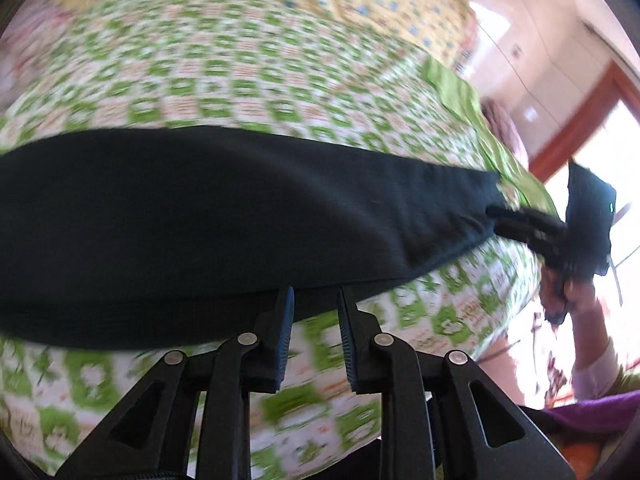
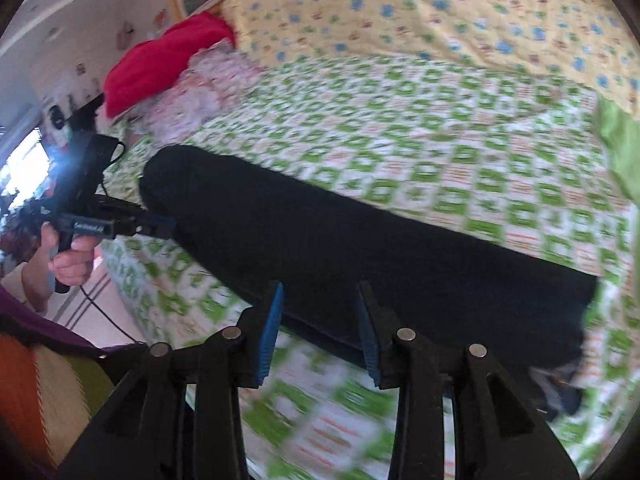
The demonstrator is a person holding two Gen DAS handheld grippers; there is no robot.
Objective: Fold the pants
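Black pants lie in a long folded band across the green-and-white checked bed cover. In the left wrist view my left gripper is open, its blue-padded fingers at the near edge of the pants. My right gripper shows at the right end of the pants. In the right wrist view the pants run diagonally. My right gripper is open at their near edge. My left gripper shows at the far left end, touching the cloth.
A yellow flowered sheet covers the far part of the bed. A red cloth and a pink patterned pile lie at the head. The bed edge drops to the floor on the right.
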